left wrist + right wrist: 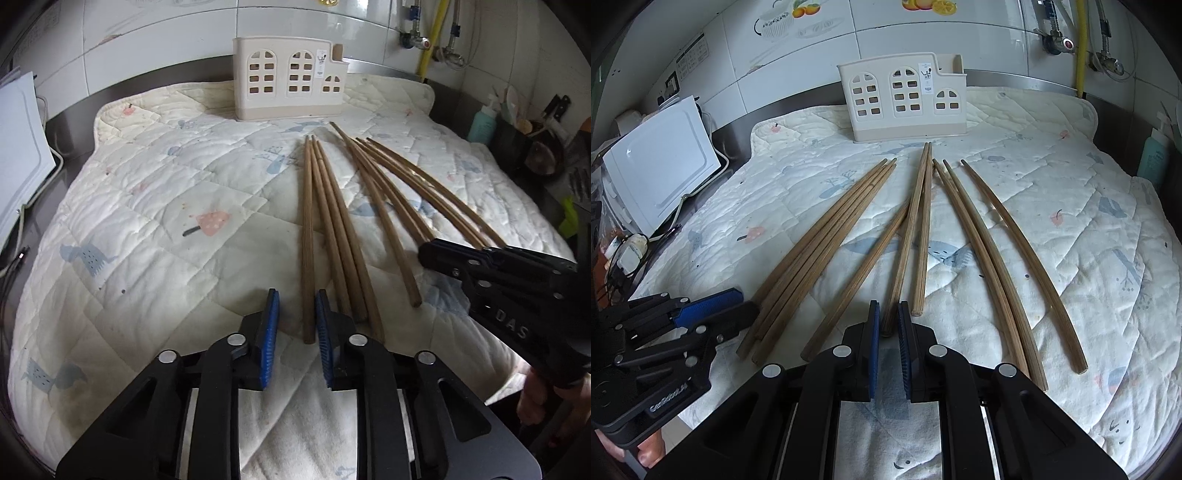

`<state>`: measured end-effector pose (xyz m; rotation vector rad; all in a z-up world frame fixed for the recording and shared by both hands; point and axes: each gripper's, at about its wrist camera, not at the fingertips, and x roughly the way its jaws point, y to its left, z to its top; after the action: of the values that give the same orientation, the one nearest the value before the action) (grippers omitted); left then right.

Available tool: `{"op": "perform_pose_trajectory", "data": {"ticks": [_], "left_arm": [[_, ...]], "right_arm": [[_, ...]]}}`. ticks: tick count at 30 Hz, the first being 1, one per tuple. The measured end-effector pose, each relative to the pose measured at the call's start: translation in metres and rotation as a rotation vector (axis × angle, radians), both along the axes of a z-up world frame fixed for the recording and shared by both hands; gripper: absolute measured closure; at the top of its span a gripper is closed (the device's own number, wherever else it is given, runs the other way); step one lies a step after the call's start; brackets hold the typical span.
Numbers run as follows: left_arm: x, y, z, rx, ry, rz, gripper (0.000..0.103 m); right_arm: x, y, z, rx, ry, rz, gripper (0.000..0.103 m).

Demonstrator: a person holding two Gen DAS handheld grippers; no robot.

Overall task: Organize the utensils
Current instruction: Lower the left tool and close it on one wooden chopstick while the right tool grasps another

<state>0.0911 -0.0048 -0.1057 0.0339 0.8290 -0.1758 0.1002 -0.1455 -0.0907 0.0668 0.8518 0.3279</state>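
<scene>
My left fingers (296, 314) stand narrowly parted around one chopstick (308, 240) end, its length running straight ahead toward the holder (290, 83). My right fingers (888, 318), nearly closed, straddle another chopstick (905, 251) end.

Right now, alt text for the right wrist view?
Open right gripper straddles the near end of one wooden chopstick among several fanned across a quilted mat. A cream utensil holder stands behind; the left gripper is at lower left.

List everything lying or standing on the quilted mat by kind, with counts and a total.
wooden chopsticks: 10 (the left bundle overlaps, so this count is my best reading)
utensil holder: 1
Total: 11
</scene>
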Motion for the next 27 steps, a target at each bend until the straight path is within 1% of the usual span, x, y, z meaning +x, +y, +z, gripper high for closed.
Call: {"op": "perform_pose_trajectory", "data": {"ticks": [3,5,7,9,13,14,18,20,23,27], "left_arm": [[0.003,-0.002,0.000,-0.001,-0.003,-0.005,0.086],[0.003,-0.006,-0.001,0.001,-0.014,-0.026,0.086],[0.004,-0.011,-0.002,0.027,-0.028,-0.037,0.086],[0.004,-0.010,-0.002,0.012,-0.030,-0.036,0.086],[0.003,-0.004,-0.002,-0.012,-0.043,-0.035,0.093],[0.002,-0.004,-0.001,-0.018,-0.044,-0.034,0.096],[0.005,0.004,0.003,-0.084,-0.033,-0.031,0.097],[0.005,0.007,0.003,-0.078,-0.035,-0.016,0.097],[0.007,0.016,0.003,-0.123,-0.030,-0.001,0.097],[0.007,0.021,0.002,-0.143,-0.043,0.007,0.097]], "right_arm": [[0.000,0.000,-0.001,0.006,-0.004,-0.002,0.093],[0.001,-0.001,-0.001,0.010,-0.006,-0.004,0.093],[0.001,0.000,-0.001,0.010,-0.009,-0.002,0.093],[0.001,-0.002,0.000,0.013,-0.009,-0.003,0.094],[-0.003,-0.004,0.003,0.008,-0.021,-0.011,0.095],[-0.004,-0.005,0.005,0.002,-0.028,-0.013,0.095],[-0.011,-0.014,0.021,-0.008,-0.072,-0.027,0.096],[-0.014,-0.020,0.032,-0.012,-0.102,-0.038,0.097],[-0.018,-0.028,0.050,-0.011,-0.149,-0.050,0.096],[-0.021,-0.032,0.070,-0.011,-0.202,-0.043,0.096]]}}
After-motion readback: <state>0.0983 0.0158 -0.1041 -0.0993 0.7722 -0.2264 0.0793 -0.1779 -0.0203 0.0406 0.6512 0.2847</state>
